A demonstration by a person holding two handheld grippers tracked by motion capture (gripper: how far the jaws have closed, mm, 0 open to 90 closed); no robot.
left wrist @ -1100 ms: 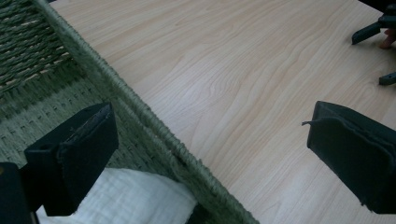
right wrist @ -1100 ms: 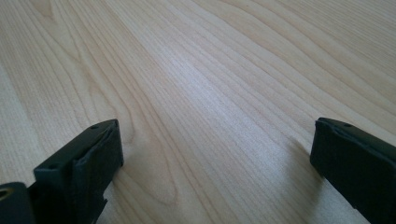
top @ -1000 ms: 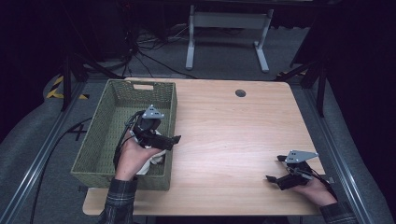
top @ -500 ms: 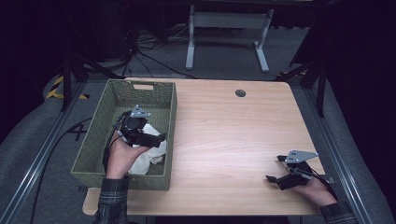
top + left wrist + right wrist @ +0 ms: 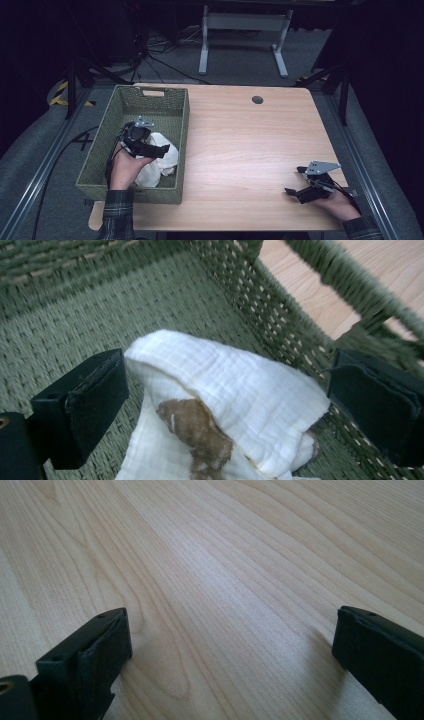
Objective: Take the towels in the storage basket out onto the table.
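A crumpled white cloth (image 5: 159, 161) with a brown stain (image 5: 197, 430) lies in the near part of the green woven basket (image 5: 125, 100). My left gripper (image 5: 162, 149) hovers inside the basket just above the cloth, jaws wide open, the cloth (image 5: 225, 390) lying between and below them without being held. My right gripper (image 5: 295, 181) rests low over the wooden table (image 5: 250, 145) near its front right corner, open, with bare wood (image 5: 225, 605) between its jaws.
The basket's right wall (image 5: 280, 305) stands close beside my left gripper. A small dark round hole (image 5: 257, 99) marks the table's far side. A white metal stand (image 5: 240, 30) and cables lie on the floor beyond the table.
My left gripper has moved leftward from the basket's right rim to inside the basket, leaving the white cloth lying there. The right gripper has stayed put.
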